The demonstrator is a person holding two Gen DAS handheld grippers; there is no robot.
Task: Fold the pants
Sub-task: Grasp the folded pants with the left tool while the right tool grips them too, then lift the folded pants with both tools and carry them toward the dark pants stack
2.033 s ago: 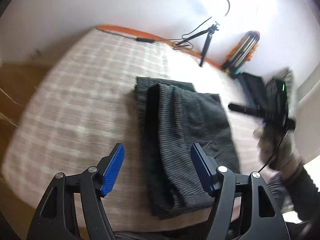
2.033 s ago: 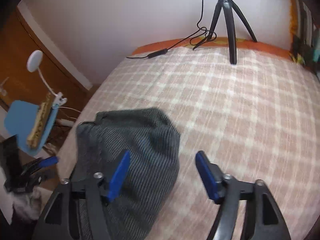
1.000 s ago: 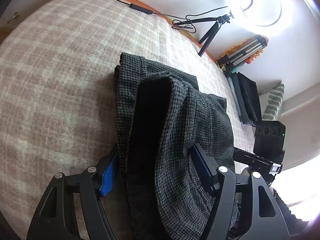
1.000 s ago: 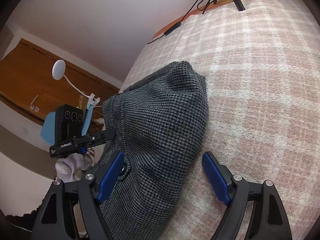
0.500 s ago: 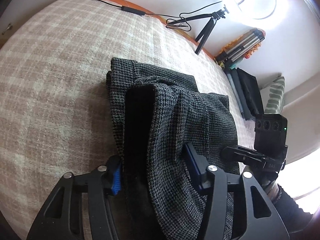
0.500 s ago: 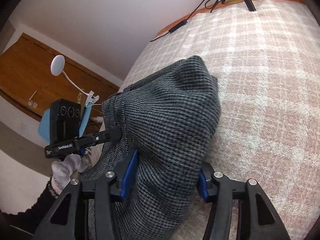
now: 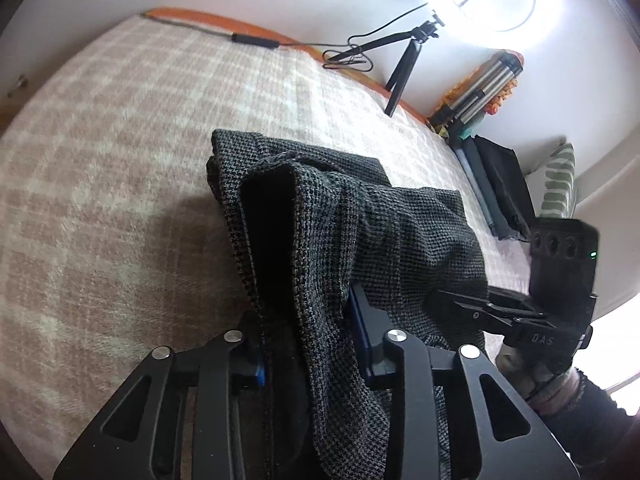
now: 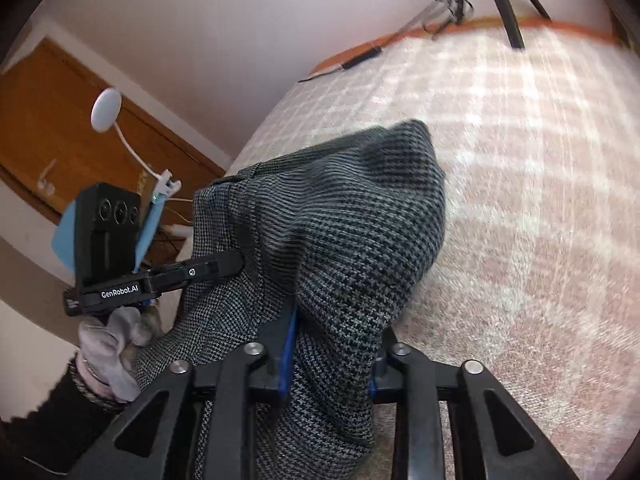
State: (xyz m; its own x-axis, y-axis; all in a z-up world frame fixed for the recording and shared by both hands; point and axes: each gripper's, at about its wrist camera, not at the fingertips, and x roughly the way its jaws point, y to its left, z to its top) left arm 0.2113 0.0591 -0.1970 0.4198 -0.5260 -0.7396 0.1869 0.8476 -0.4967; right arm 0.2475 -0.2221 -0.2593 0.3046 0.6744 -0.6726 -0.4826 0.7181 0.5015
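Note:
The dark grey checked pants (image 7: 360,232) lie folded in a thick bundle on the pink plaid bed cover (image 7: 120,160). My left gripper (image 7: 308,344) is shut on the near end of the bundle, cloth bulging up between its blue pads. My right gripper (image 8: 332,356) is shut on the other near corner of the pants (image 8: 352,232), which rise in a hump ahead of it. Each gripper shows in the other's view: the right one (image 7: 472,308) at the right, the left one (image 8: 224,264) at the left, both pinching the cloth.
A black tripod (image 7: 404,68) with a ring light and cable stands at the bed's far edge by the white wall. Dark folded clothes (image 7: 496,184) and a striped cushion (image 7: 556,180) lie at the right. A wooden door (image 8: 60,128) and a white clip lamp (image 8: 108,108) are at the left.
Both grippers moved in over the near end of the pants and closed on the cloth. The bundle's near end now lifts slightly off the cover.

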